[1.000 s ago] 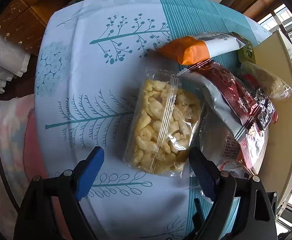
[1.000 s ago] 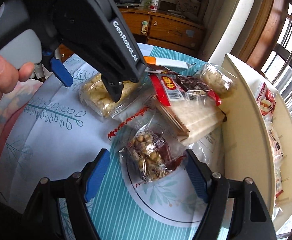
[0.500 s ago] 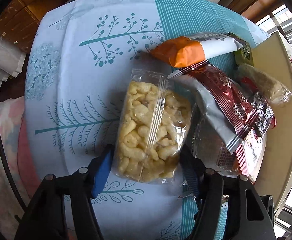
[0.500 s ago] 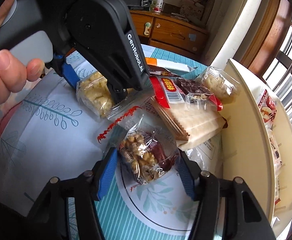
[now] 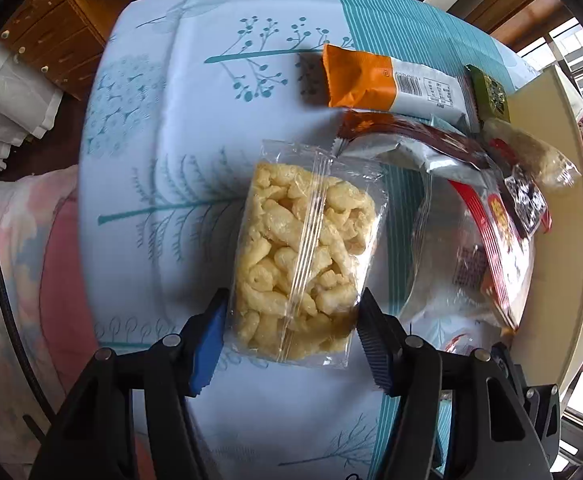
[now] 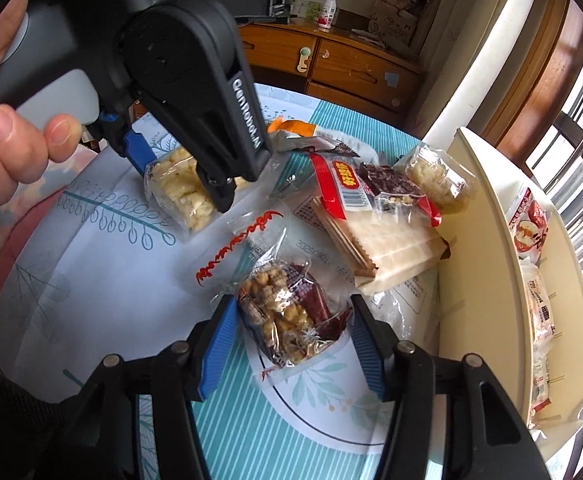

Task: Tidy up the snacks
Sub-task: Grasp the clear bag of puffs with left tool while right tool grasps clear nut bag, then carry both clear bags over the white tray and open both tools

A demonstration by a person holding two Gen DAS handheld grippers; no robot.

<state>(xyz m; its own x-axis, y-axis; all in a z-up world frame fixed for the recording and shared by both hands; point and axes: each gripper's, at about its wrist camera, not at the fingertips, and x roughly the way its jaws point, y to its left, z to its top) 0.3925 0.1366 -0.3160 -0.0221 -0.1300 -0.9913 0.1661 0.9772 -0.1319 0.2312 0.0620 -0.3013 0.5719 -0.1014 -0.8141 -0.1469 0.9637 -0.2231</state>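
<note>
A clear bag of yellow puffed snacks (image 5: 299, 256) lies lengthwise between the fingers of my left gripper (image 5: 291, 320), which points straight down at the tablecloth. Its jaws are closing and both pads touch the bag's sides. In the right wrist view the same bag (image 6: 179, 196) sits in the left gripper (image 6: 179, 180), tilted off the cloth. My right gripper (image 6: 293, 332) has a small clear bag of nut clusters (image 6: 287, 316) between its closing jaws, with the pads against its crinkled wrapper.
An orange-and-white packet (image 5: 387, 84), a dark red pack (image 5: 431, 140), a cracker pack (image 6: 387, 248) and a rice-puff bag (image 6: 439, 180) lie in a heap. A cream rack (image 6: 483, 240) at the right holds several packets. A hand (image 6: 7, 152) grips the left tool.
Both grippers' jaws have narrowed from wide apart onto their bags. The left gripper has slid over the near end of the puff bag; the nut bag now sits deeper between the right fingers.
</note>
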